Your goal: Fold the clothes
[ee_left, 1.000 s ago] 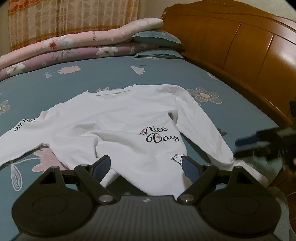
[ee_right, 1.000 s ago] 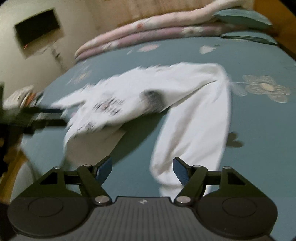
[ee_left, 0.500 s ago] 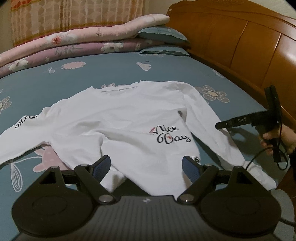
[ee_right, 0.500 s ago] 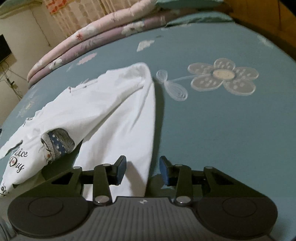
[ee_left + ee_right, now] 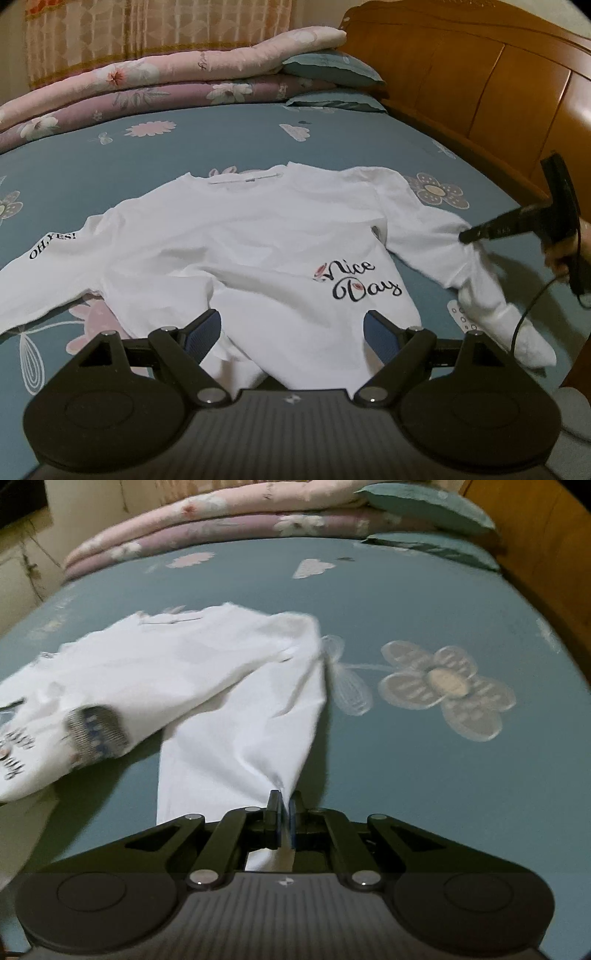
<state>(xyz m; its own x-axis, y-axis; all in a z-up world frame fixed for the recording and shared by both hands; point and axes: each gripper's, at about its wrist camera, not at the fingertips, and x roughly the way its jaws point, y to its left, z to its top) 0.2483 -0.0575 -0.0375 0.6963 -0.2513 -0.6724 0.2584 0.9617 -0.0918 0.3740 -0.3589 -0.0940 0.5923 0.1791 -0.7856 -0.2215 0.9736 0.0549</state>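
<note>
Bedroom setup, with a teal flowered bedsheet taking up most of both views; a wooden headboard runs down the right side, and rolled pink and purple quilts sit at the far end with a couple of teal pillows next to them, curtains behind.

White long-sleeve shirt lies face up in the middle of the bed, neck pointing away — "Nice Day" printed on the front, "OH,YES!" on the sleeve that stretches off to the left; the bottom hem is a bit rumpled near the camera.

Left gripper hovers low over the hem with its fingers spread wide, nothing between them; the blue pads are bare.

Right gripper is pinched tight on the other sleeve — fingers nearly touching with a fold of white cloth squeezed between them; from the left view you can see that gripper at the right edge, gripping the sleeve partway along, so the fabric bunches up there and the cuff end droops back down to the sheet near the bed's edge. Right view is a little blurry.
</note>
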